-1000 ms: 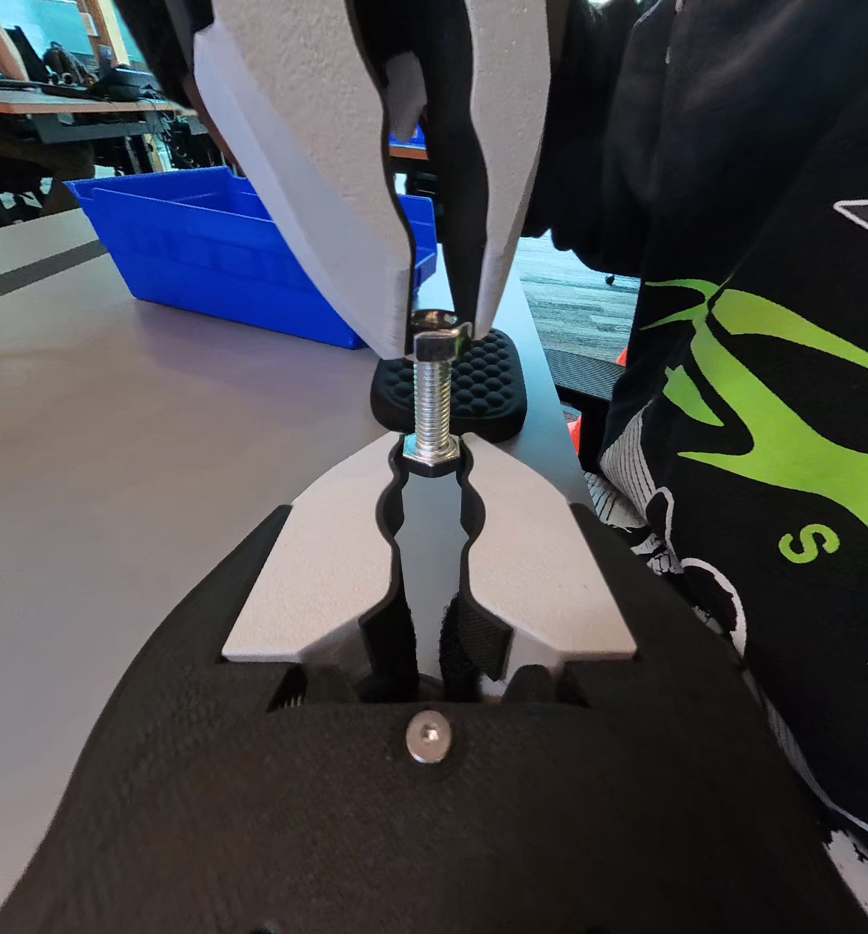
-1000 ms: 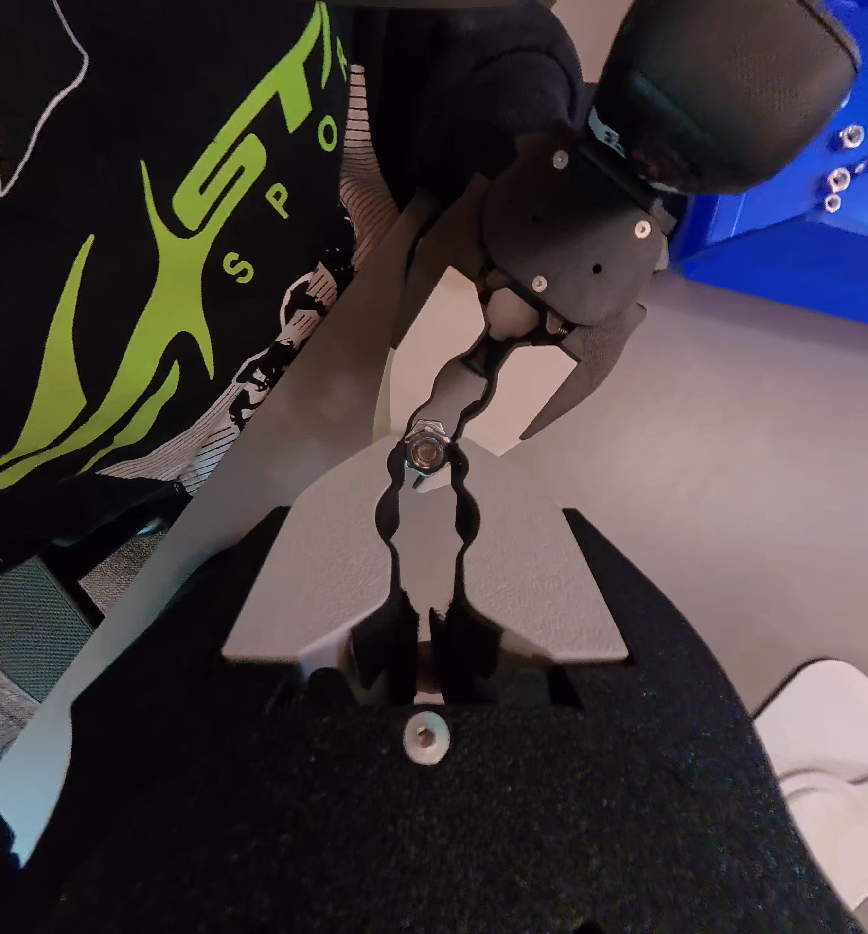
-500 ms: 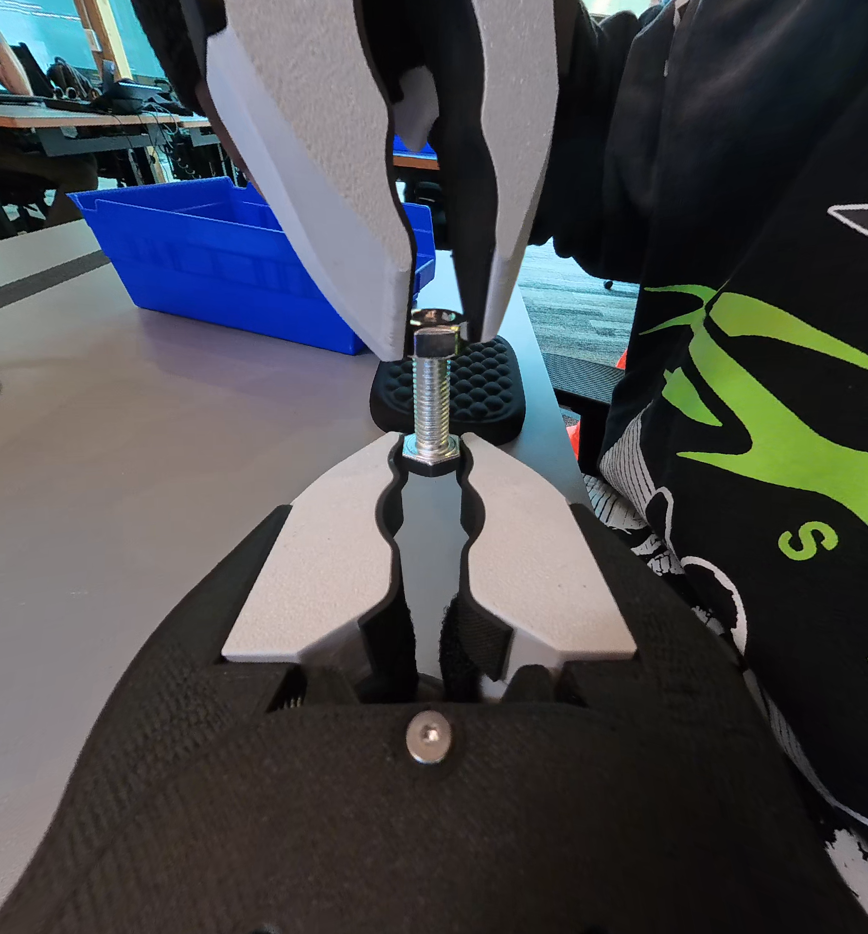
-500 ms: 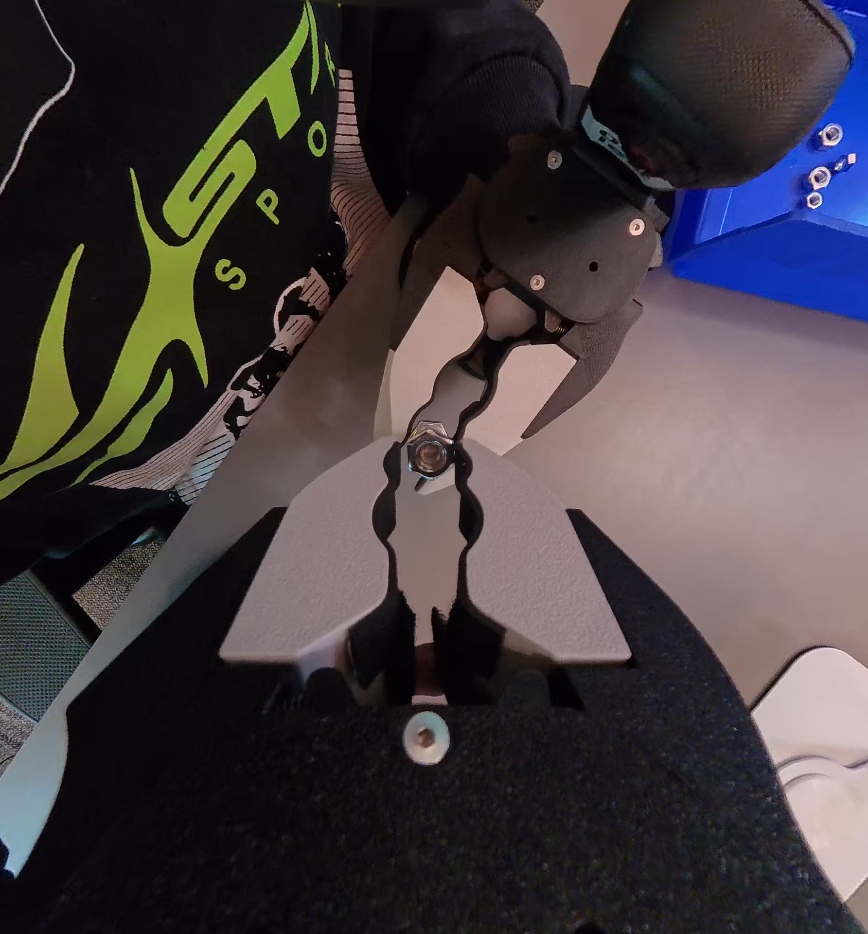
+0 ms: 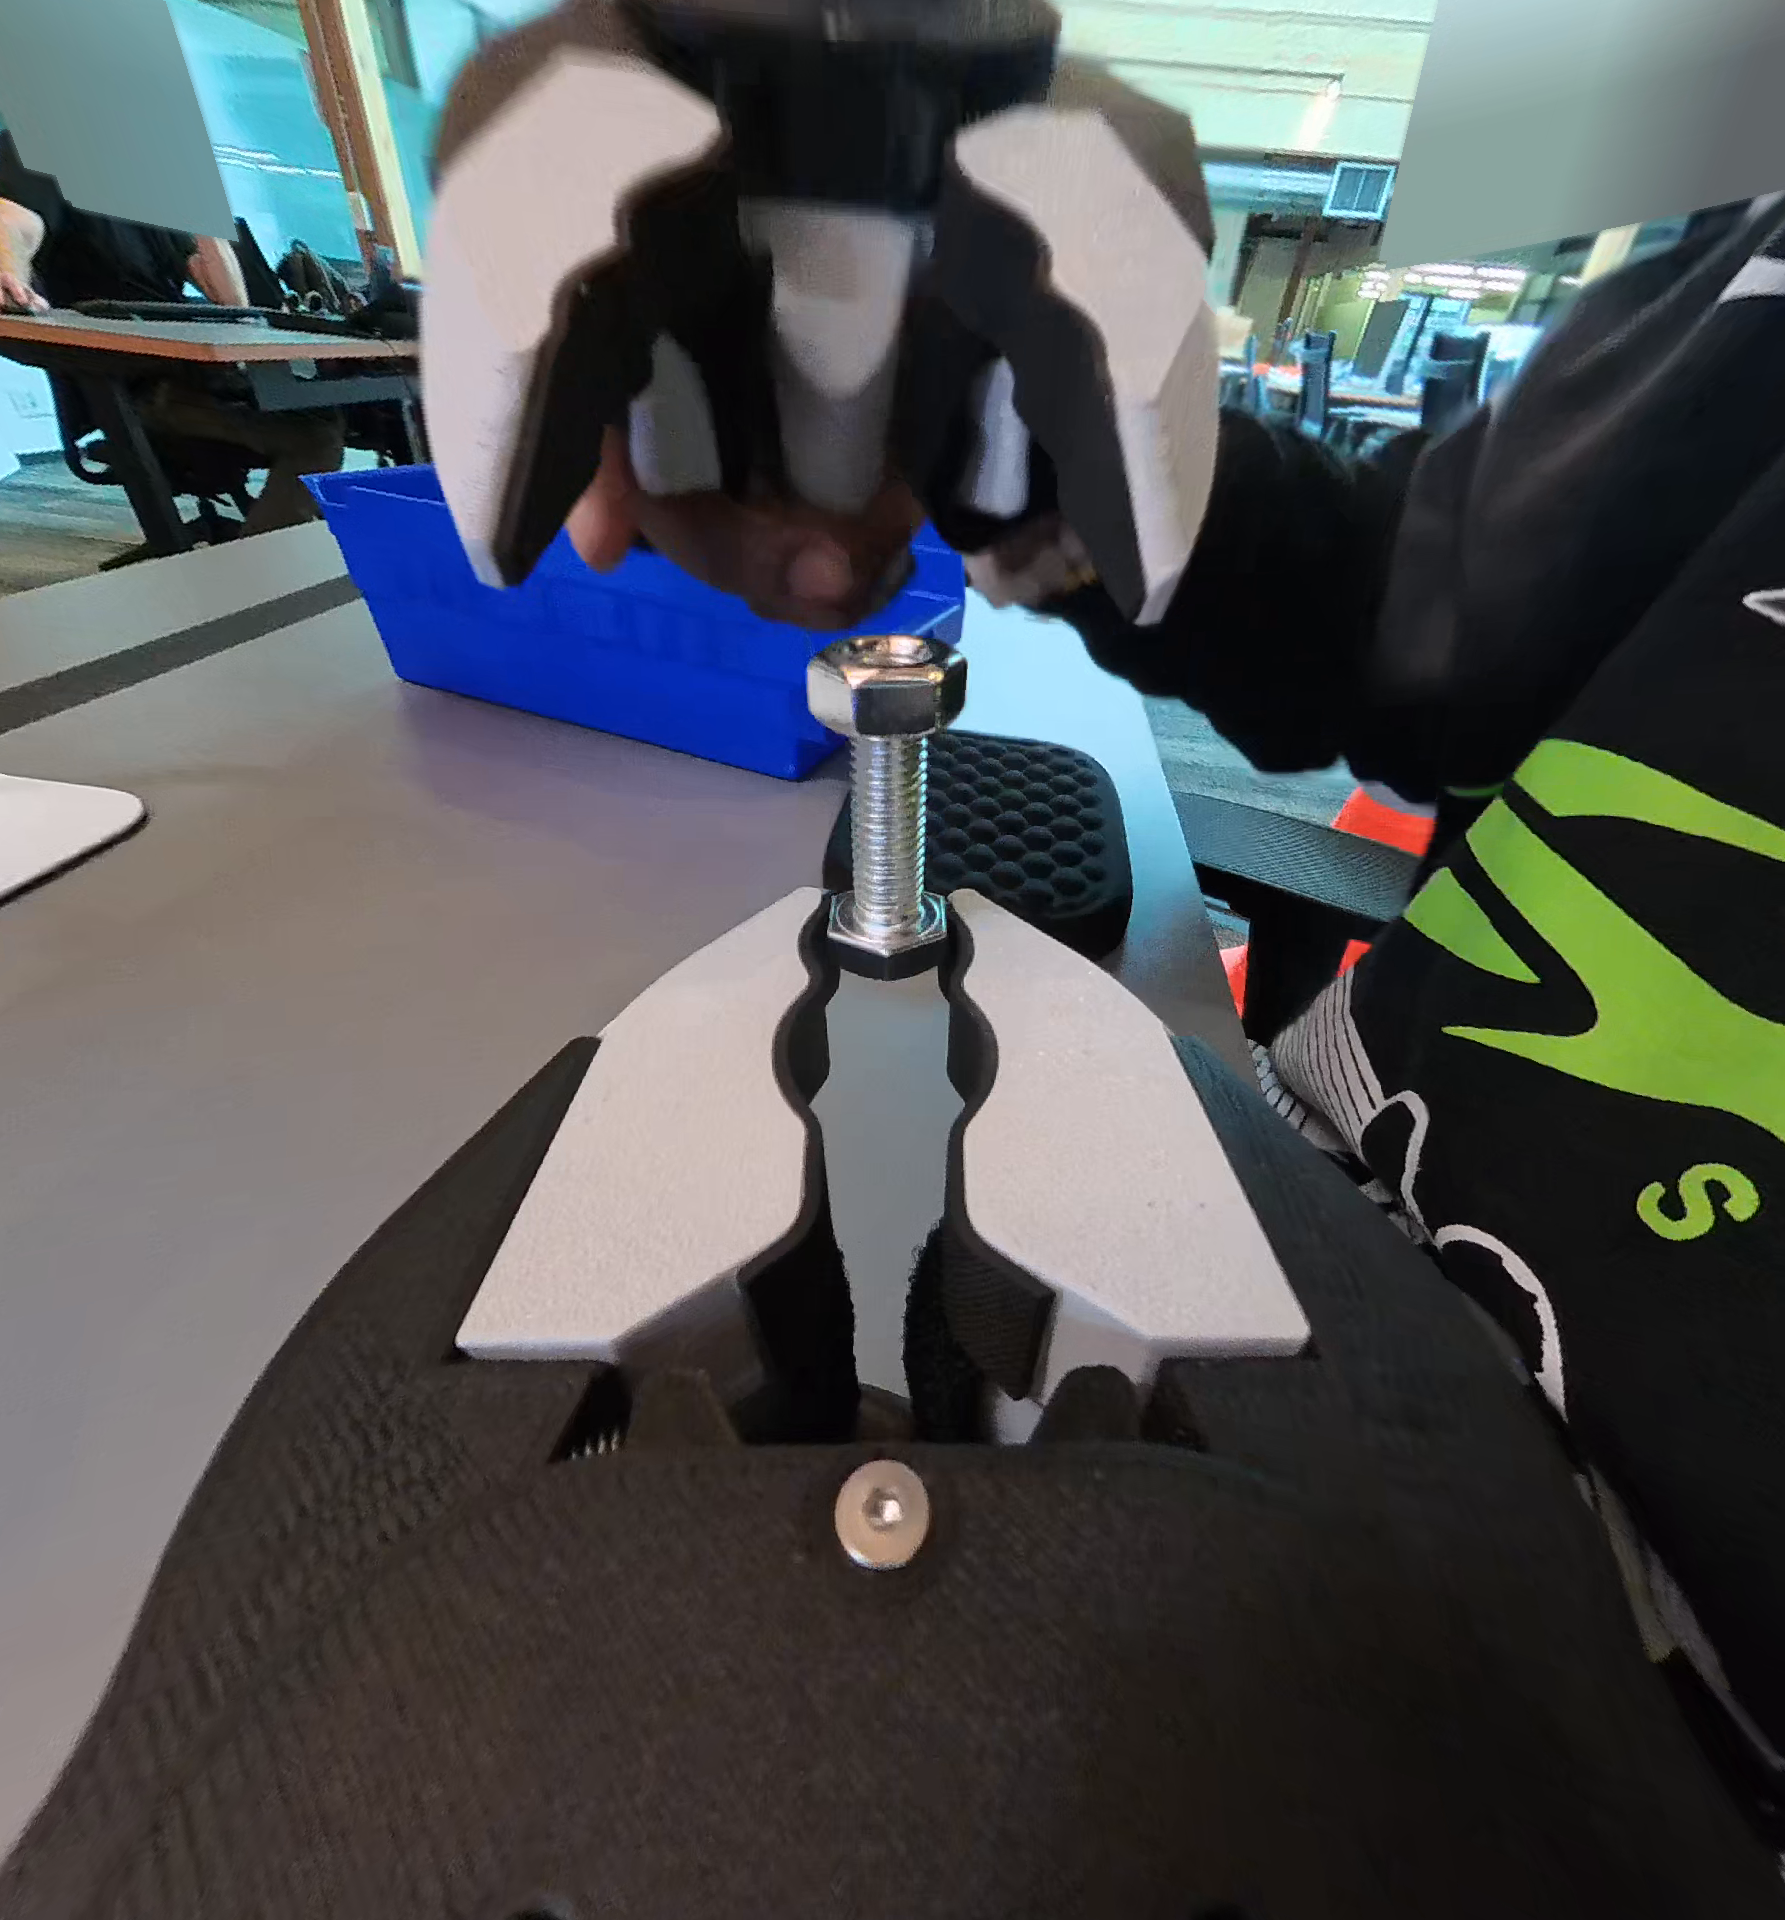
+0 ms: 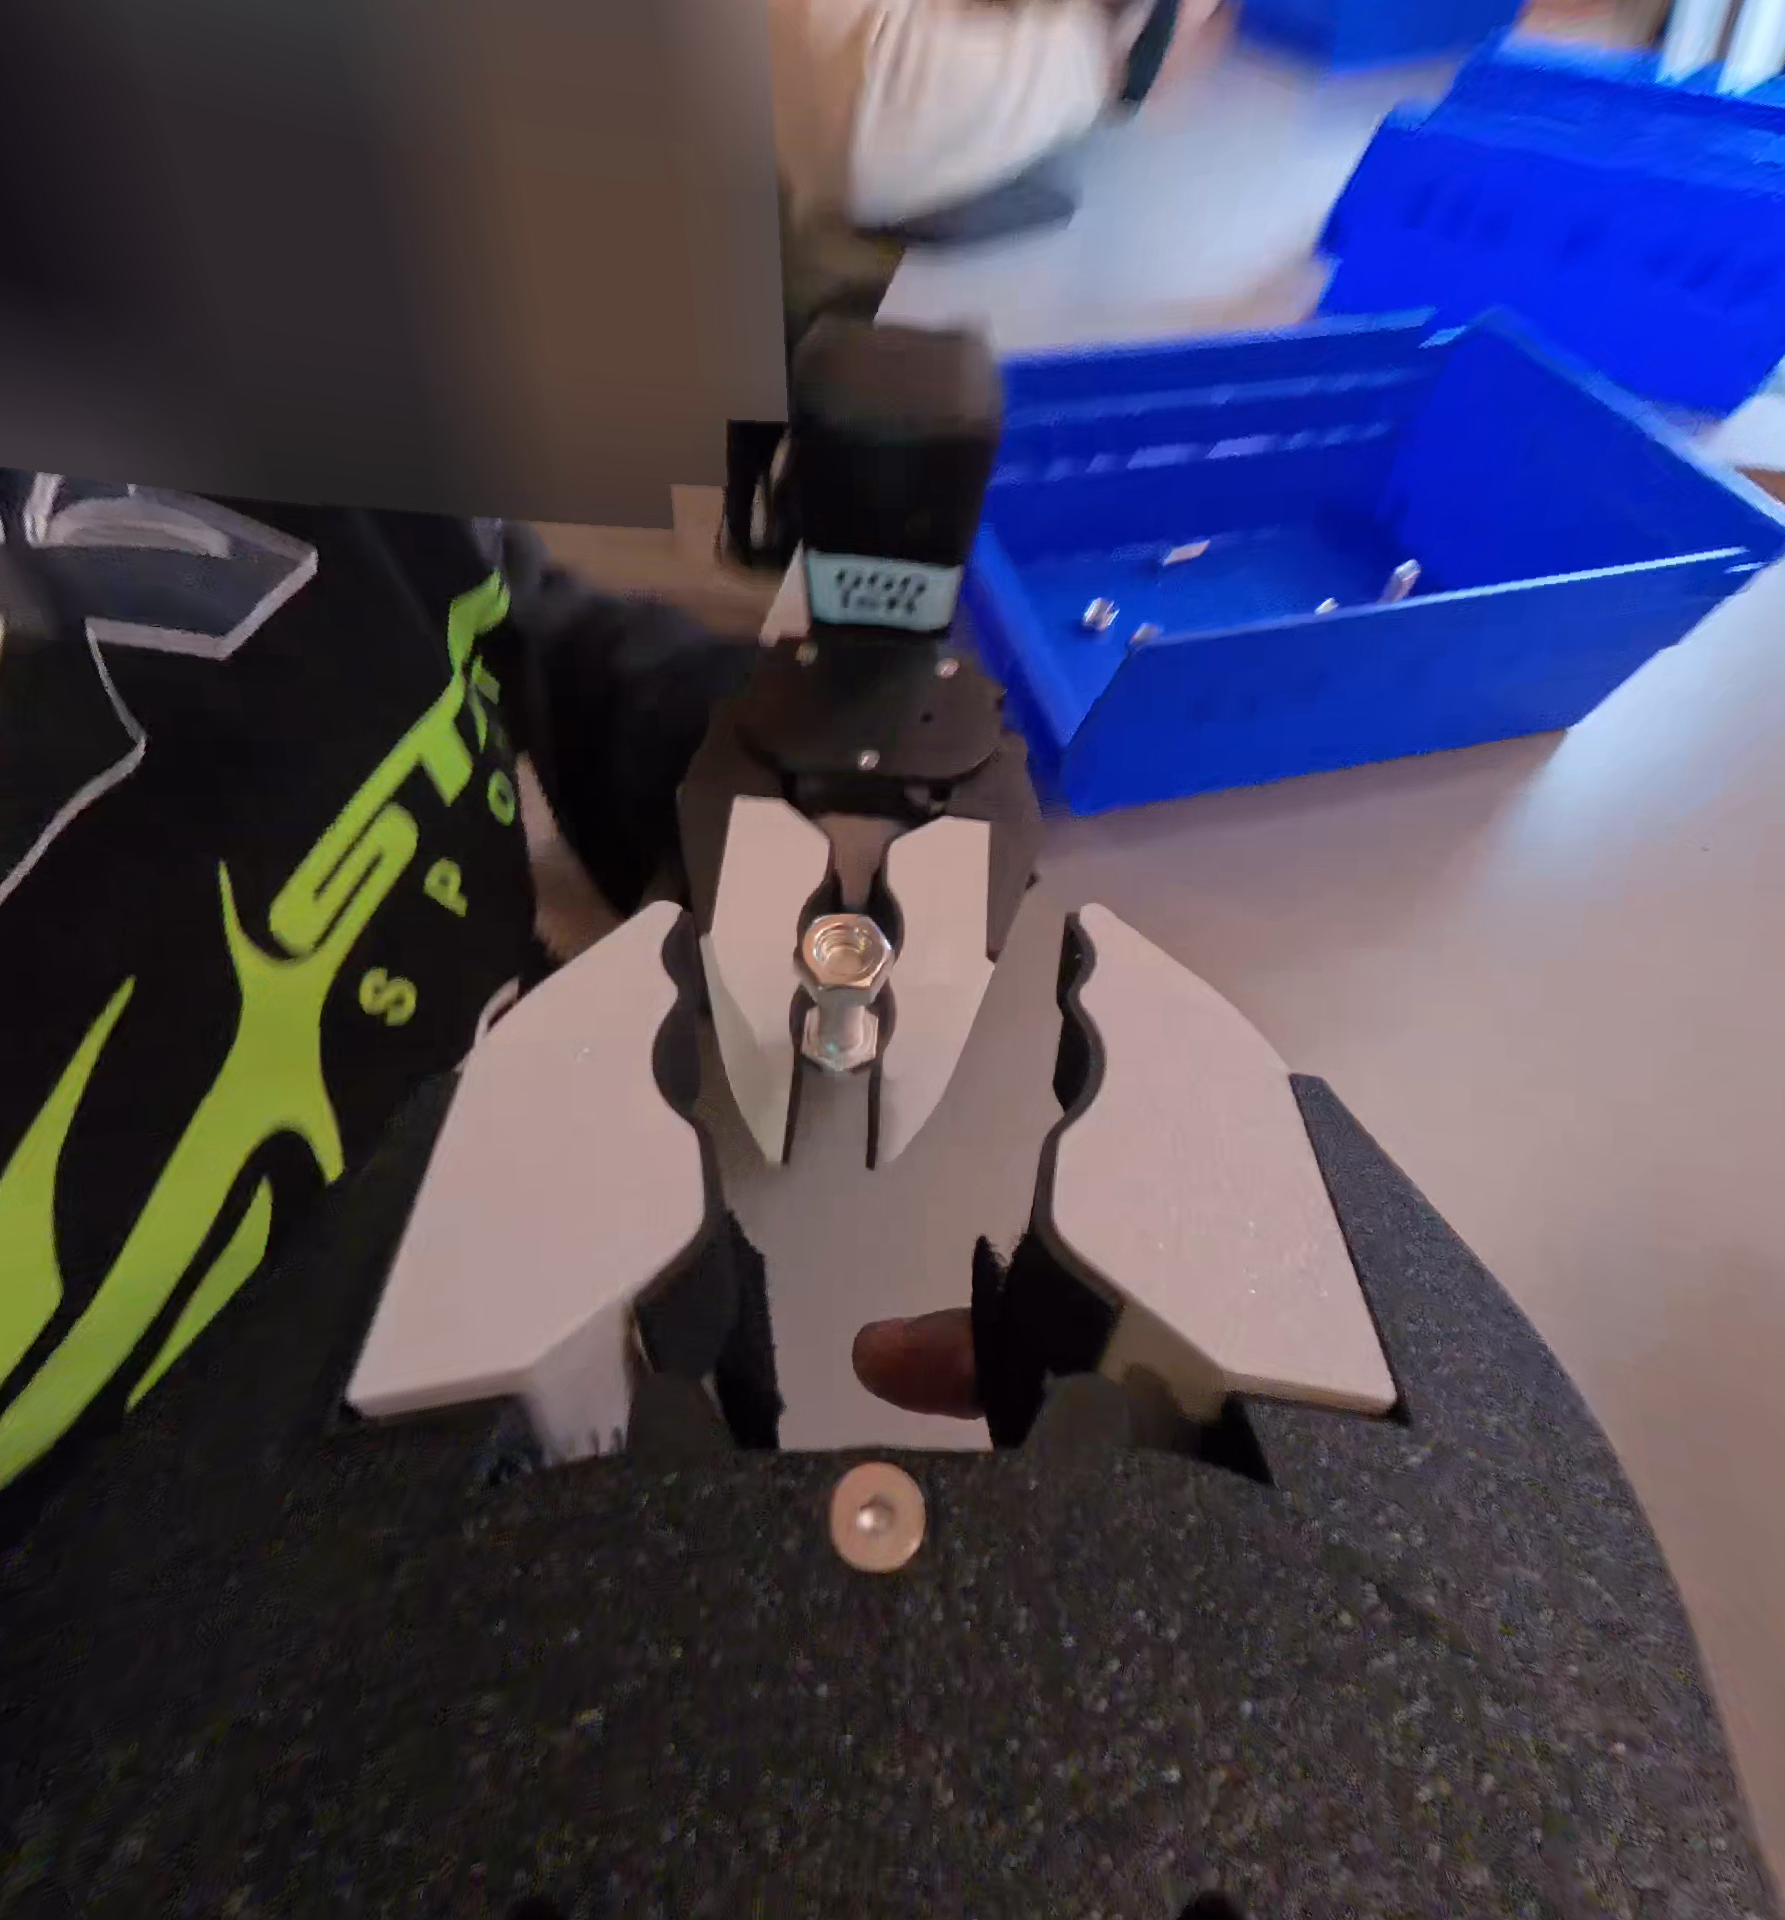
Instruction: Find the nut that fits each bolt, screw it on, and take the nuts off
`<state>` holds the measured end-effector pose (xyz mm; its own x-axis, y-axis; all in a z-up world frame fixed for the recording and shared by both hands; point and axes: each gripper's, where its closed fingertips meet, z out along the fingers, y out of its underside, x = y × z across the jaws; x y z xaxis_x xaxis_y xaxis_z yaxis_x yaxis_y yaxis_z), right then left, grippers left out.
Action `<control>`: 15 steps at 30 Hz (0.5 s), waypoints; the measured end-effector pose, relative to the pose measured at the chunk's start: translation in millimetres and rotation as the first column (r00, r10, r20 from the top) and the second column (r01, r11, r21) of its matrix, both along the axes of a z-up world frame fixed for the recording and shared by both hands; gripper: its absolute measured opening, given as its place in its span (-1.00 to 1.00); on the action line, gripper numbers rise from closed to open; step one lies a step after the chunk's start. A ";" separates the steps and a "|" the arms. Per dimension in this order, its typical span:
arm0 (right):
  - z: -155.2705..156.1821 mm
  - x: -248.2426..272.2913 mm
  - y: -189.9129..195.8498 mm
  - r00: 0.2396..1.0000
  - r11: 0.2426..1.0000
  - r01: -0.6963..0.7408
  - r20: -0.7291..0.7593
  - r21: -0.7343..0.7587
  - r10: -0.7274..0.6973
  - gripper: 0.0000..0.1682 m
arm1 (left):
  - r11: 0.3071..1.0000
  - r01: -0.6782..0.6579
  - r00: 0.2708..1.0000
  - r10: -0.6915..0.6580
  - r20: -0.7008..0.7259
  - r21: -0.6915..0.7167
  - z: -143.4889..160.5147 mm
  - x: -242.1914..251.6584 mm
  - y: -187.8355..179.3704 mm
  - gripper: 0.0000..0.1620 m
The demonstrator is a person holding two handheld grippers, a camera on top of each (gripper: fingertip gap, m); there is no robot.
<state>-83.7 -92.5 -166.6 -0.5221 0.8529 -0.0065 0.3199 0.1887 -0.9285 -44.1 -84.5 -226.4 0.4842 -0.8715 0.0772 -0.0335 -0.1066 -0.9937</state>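
At frame centre the left hand-held gripper is clamped on the head of the upright bolt, whose nut sits at its top end, seemingly directly below the spread-apart, blurred right hand-held gripper, nearer it.

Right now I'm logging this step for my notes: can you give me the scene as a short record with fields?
bolt: upright, its hex head clamped at the bottom
nut: at the very top of the bolt's thread, with nothing gripping it
left gripper: shut on the bolt head
right gripper: open, fingers spread to either side of the bolt, above it and apart from the nut
blue bin: on the table behind, small metal parts inside
table: grey
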 end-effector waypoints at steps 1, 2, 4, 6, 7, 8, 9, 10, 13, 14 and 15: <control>0.5 0.6 0.8 0.998 0.997 0.034 -0.052 -0.065 -0.038 -0.19 | 1.000 -0.009 1.000 0.009 0.006 0.005 1.0 -0.8 0.5 -0.78; 0.9 1.7 1.3 0.992 0.990 0.061 -0.101 -0.125 -0.074 -0.19 | 1.000 -0.012 1.000 0.012 0.010 0.008 1.7 -1.3 0.6 -0.78; 1.8 3.3 1.3 0.972 0.969 0.103 -0.184 -0.226 -0.146 -0.19 | 1.000 -0.015 1.000 0.014 0.010 0.009 1.7 -1.5 0.9 -0.78; 2.3 4.4 -0.9 0.949 0.946 0.128 -0.240 -0.296 -0.203 -0.22 | 1.000 -0.016 1.000 0.016 0.001 0.013 0.9 -0.9 0.8 -0.78; 1.4 4.5 -3.0 0.941 0.939 0.133 -0.257 -0.317 -0.220 -0.22 | 1.000 -0.018 1.000 0.018 -0.002 0.016 0.5 -0.7 0.8 -0.78; -0.2 4.5 -5.9 0.937 0.936 0.134 -0.266 -0.326 -0.227 -0.23 | 1.000 -0.018 1.000 0.018 -0.004 0.018 0.3 -0.6 0.7 -0.77; -2.1 4.2 -9.1 0.935 0.936 0.132 -0.271 -0.327 -0.227 -0.23 | 1.000 -0.018 1.000 0.018 -0.005 0.019 0.3 -0.5 0.6 -0.78; -3.7 3.5 -11.9 0.935 0.937 0.130 -0.275 -0.323 -0.225 -0.24 | 1.000 -0.018 1.000 0.018 -0.005 0.019 0.3 -0.4 0.6 -0.78; -6.4 1.1 -17.7 0.939 0.944 0.119 -0.273 -0.307 -0.207 -0.26 | 1.000 -0.019 1.000 0.019 -0.009 0.019 -0.2 -0.2 0.8 -0.78; -6.4 0.7 -18.7 0.941 0.947 0.115 -0.272 -0.301 -0.201 -0.27 | 1.000 -0.020 1.000 0.020 -0.010 0.020 -0.3 -0.2 0.8 -0.78; -5.8 0.6 -19.3 0.942 0.948 0.112 -0.273 -0.297 -0.197 -0.27 | 1.000 -0.021 1.000 0.021 -0.009 0.020 -0.3 -0.3 1.0 -0.78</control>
<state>-83.1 -111.8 -172.4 -0.3982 0.9098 -0.1170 0.0275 -0.1157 -0.9929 -44.4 -83.5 -226.7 0.5034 -0.8623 0.0549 -0.0410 -0.0873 -0.9953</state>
